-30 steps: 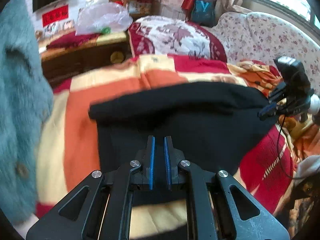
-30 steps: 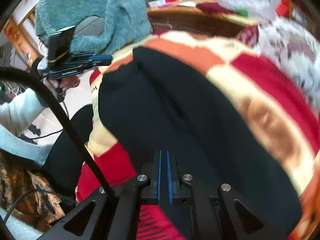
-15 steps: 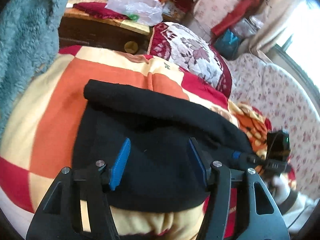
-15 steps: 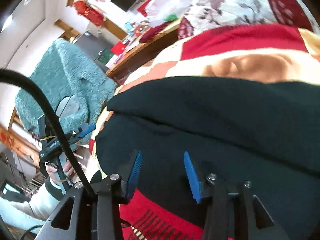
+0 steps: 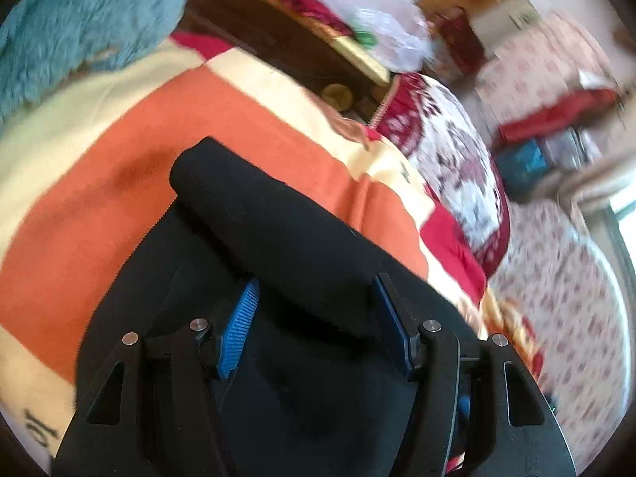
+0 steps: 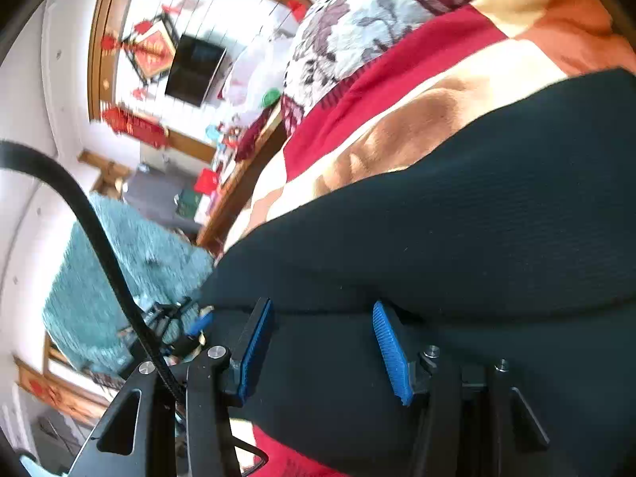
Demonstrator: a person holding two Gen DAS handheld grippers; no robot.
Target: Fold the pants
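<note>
The black pants lie folded on a bed blanket of orange, cream and red blocks, with a thick rolled fold along their far edge. My left gripper is open, its blue pads low over the black cloth just before that fold. In the right wrist view the pants fill the lower right. My right gripper is open too, its blue pads spread over the cloth at the fold line. Neither gripper holds anything.
A teal fleece garment hangs at the upper left and shows in the right wrist view. A maroon floral pillow lies at the bed's head. A dark wooden cabinet carries a plastic bag. A flowered sofa stands at right.
Both grippers were shut a second ago; they opened, let the pants go, and now sit closer over the black cloth. The rolled fold lies on the blanket.
</note>
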